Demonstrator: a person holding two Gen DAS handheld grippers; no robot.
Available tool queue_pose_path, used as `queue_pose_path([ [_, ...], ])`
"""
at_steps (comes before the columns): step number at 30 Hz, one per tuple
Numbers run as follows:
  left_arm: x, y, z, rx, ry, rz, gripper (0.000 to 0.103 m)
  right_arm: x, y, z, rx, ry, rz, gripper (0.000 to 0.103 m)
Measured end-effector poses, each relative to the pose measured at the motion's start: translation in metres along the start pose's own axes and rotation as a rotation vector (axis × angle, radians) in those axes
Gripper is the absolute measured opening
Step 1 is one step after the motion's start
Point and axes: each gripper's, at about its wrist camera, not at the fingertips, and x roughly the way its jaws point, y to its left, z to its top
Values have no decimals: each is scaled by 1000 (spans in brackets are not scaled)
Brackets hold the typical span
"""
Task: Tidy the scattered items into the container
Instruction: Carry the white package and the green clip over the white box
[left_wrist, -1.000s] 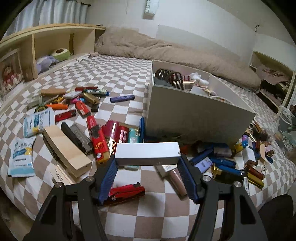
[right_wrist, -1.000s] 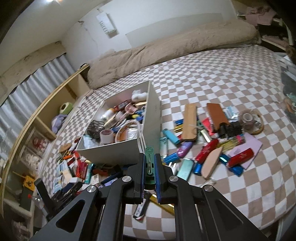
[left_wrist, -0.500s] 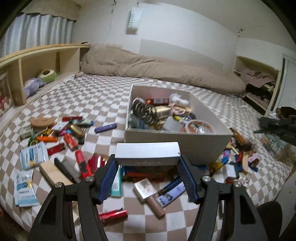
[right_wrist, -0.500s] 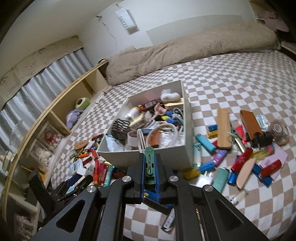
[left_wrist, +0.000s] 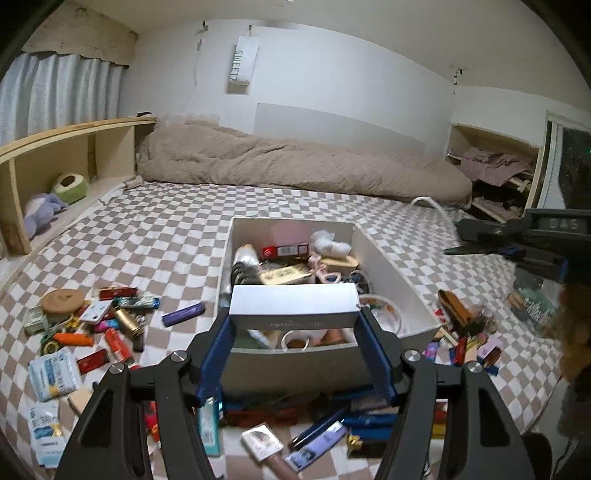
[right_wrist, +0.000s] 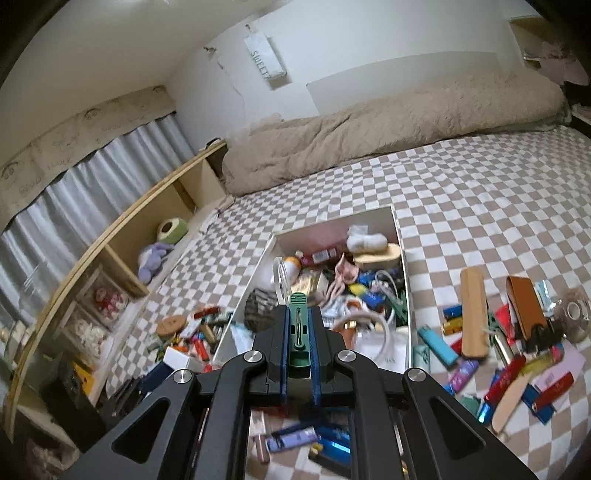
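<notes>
A white open box (left_wrist: 399, 273) half full of small items sits on the checkered bed; it also shows in the right wrist view (right_wrist: 402, 254). My left gripper (left_wrist: 294, 314) is shut on a long white carton (left_wrist: 293, 307), held above the box's near wall. My right gripper (right_wrist: 298, 325) is shut on a green clip (right_wrist: 298, 332), held above the box's near end. In the left wrist view the right gripper (left_wrist: 513, 247) shows at the far right, above the bed.
Lighters, packets and tubes lie scattered left of the box (left_wrist: 110, 325), in front of it (left_wrist: 314, 435) and to its right (right_wrist: 509, 350). A beige duvet (left_wrist: 295, 166) lies along the wall. Wooden shelves (left_wrist: 55, 166) stand at the left.
Both grippers have risen and moved toward the box with their items held. The left view now looks down into the box; the right gripper sits closer over its near end.
</notes>
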Motion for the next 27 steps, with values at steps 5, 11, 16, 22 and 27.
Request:
queue_pose_path([
  [5,18,-2,12,1,20,-13,65,22,-2,16,23,9,2,11],
  [11,42,0,23,-18,46,-24,65,51,-17,33,62,-6,-38,11],
  [16,59,-2,34,-33,53,-48,66,70,-31,51,72,-66,-117,11],
  [22,81,-3,42,-47,71,-61,66,107,-45,60,60,4,-134,11],
  [27,100,-2,38,-56,109,-65,66,135,-55,62,27,59,-187,11],
])
